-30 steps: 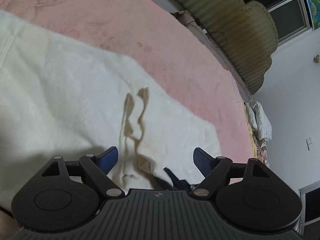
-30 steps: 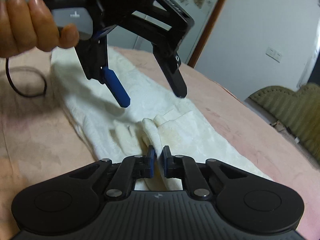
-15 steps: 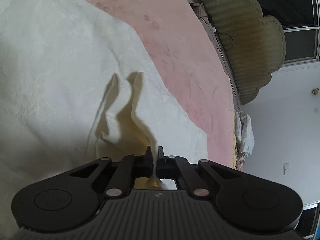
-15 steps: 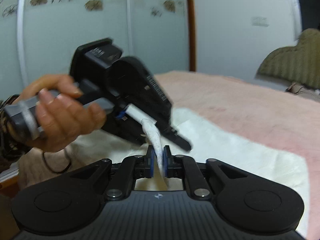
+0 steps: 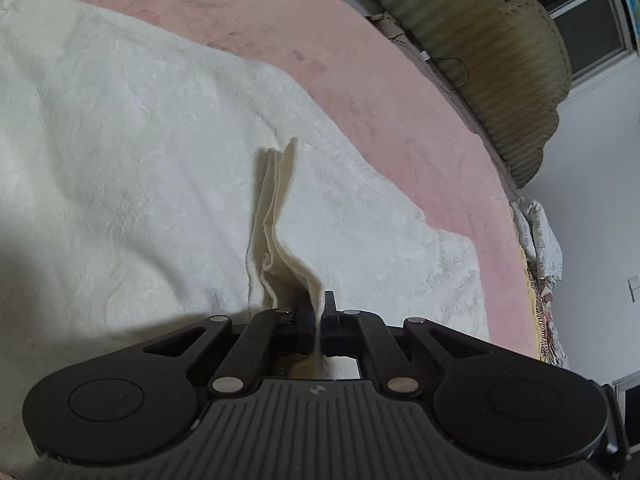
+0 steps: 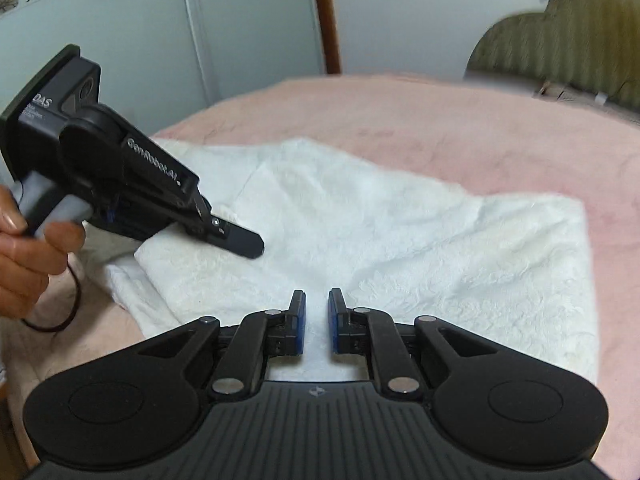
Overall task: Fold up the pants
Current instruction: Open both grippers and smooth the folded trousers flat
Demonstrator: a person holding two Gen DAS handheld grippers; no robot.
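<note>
White pants [image 6: 400,232] lie spread across a pink-covered bed [image 6: 440,120], beside a dark cord loop [image 6: 60,312].

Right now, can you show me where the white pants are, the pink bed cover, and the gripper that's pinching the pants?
pants [image 6: 400,232], right wrist view, flat folded top layer.
pink bed cover [image 5: 360,80], left wrist view, bare part beyond the pants.
left gripper [image 5: 319,312], left wrist view, between fingertips pinching a fabric ridge.

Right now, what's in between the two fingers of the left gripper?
A thin pinched ridge of the white pants sits between the fingers of the left gripper, which are closed on it. The left wrist view shows it.
</note>
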